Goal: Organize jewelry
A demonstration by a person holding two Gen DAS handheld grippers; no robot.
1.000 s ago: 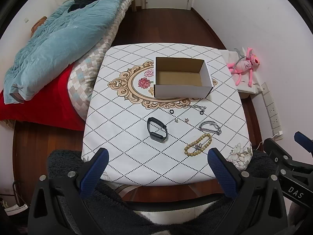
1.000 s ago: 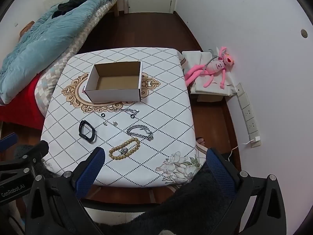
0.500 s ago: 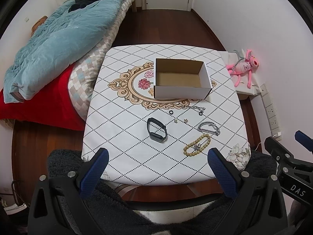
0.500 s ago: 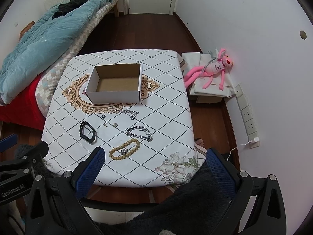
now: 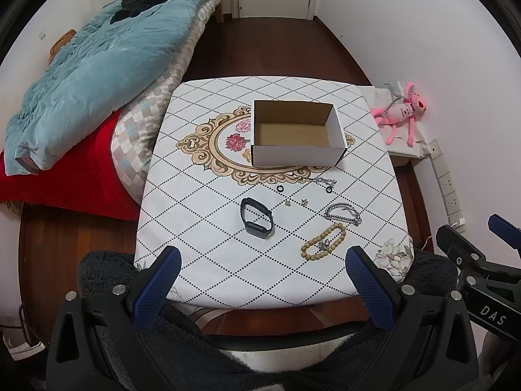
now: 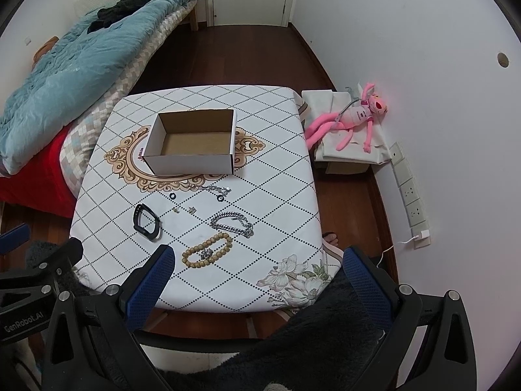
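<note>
An open, empty cardboard box (image 5: 296,137) (image 6: 192,145) stands mid-table. In front of it lie a black wristband (image 5: 256,217) (image 6: 146,222), a wooden bead bracelet (image 5: 323,242) (image 6: 207,250), a silver chain bracelet (image 5: 343,214) (image 6: 232,224), a thin silver chain (image 5: 314,180) (image 6: 210,189), two small black rings (image 5: 280,188) (image 5: 329,190) and two tiny earrings (image 5: 295,202) (image 6: 185,209). My left gripper (image 5: 262,265) and right gripper (image 6: 257,265) are both open and empty, held high above the table's near edge.
The table (image 5: 202,202) has a white diamond-pattern cloth. A bed with a teal quilt (image 5: 97,65) lies left. A pink plush toy (image 6: 355,119) sits on a box right, by wall sockets (image 6: 412,195). A dark fuzzy garment (image 5: 260,342) is below.
Both grippers have drawn slightly up and back, so the table looks a little smaller. Nothing on the table has moved.
</note>
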